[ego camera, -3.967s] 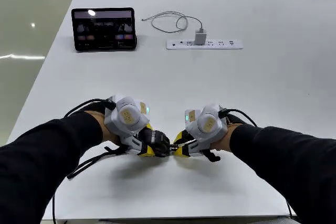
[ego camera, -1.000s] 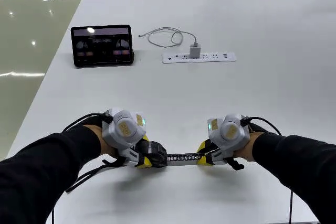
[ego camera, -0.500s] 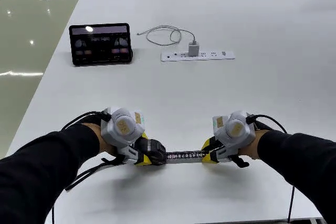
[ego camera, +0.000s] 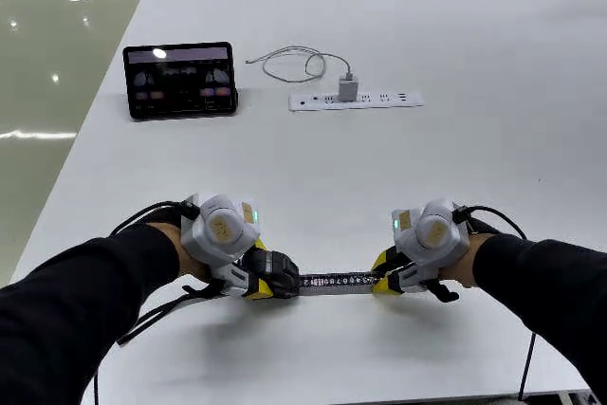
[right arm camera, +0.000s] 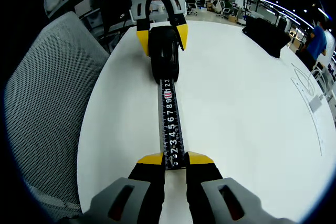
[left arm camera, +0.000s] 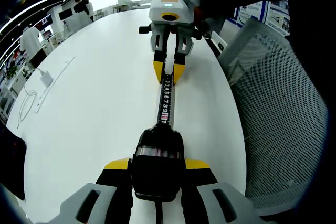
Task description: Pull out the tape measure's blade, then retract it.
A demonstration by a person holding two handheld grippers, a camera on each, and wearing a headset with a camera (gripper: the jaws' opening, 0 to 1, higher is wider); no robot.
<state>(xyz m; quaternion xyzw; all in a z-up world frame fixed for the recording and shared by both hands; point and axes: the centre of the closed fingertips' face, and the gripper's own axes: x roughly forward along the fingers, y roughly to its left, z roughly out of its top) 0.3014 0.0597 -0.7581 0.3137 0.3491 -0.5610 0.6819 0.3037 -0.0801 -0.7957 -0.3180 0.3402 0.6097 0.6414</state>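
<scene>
**Clerk:** Entry one, writing?

**Checker:** Blade: black numerals in a row. Read from the right gripper's end they run 2 to 9, then a red-boxed figure, then 1, 2, 3 up to the case. No brand can be read on the tape measure. Tablet: small tiles on a lit screen, too small to read.

**Clerk:** Entry two, arms and grippers?

**Checker:** Two forearms in black sleeves come in from the lower corners, each ending at a white gripper body.
- Position: the left gripper and the right gripper point at each other, low over the white table near its front edge. They are apart, with the blade joining them.
- Left jaws: the yellow tips are closed on the two flanks of the tape measure, pinching it.
- Right jaws: pressed together on the blade's free end, which sits between the yellow tips.

**Clerk:** Entry three, the tape measure itself?

**Checker:** The case is black and rounded, held on edge between the left jaws, near the table's front edge. Whether it touches the table cannot be told. The blade is a narrow pale strip, drawn out a short way. It runs straight and level from the case mouth to the right gripper.

**Clerk:** Entry four, sundries?

**Checker:**
- A white power strip lies farther back on the table.
- A white charger is plugged into it, and a looped cable runs from the charger.
- The tablet stands propped to the left of the strip.
- A grey mesh chair back is beside the table in the gripper views.
</scene>
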